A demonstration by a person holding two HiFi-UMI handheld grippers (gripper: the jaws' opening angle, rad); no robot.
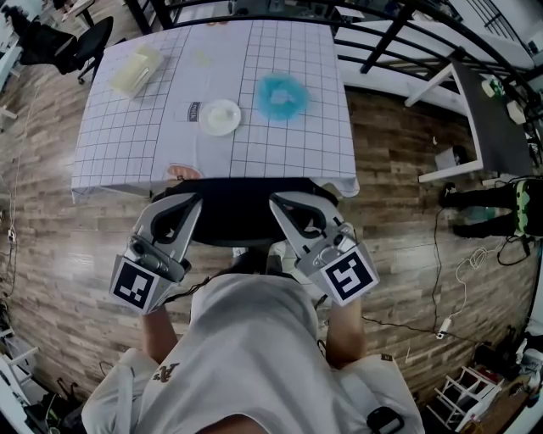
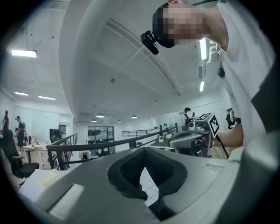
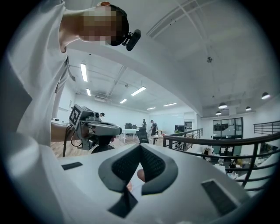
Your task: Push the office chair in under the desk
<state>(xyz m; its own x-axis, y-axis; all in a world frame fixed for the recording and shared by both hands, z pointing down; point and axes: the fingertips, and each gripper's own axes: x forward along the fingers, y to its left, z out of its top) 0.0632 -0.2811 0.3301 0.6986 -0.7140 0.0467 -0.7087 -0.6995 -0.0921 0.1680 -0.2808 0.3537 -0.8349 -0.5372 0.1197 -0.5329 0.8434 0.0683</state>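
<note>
In the head view a black office chair (image 1: pixel 237 219) stands at the near edge of the desk (image 1: pixel 127 144), which wears a white gridded cloth; the chair's front is hidden under the cloth. My left gripper (image 1: pixel 190 200) is shut, its tips at the left of the chair's back. On the right of the back my right gripper (image 1: pixel 278 202) is also shut. Neither holds anything. In the left gripper view the jaws (image 2: pixel 143 151) meet with only tablecloth showing past them. In the right gripper view the jaws (image 3: pixel 140 146) are likewise closed together.
On the desk lie a white dish (image 1: pixel 221 116), a blue fluffy thing (image 1: pixel 282 97) and a pale yellow box (image 1: pixel 136 70). A second black chair (image 1: pixel 85 42) stands far left. A white side table (image 1: pixel 475 119), black railing (image 1: pixel 399 25) and floor cables (image 1: pixel 441 322) are to the right.
</note>
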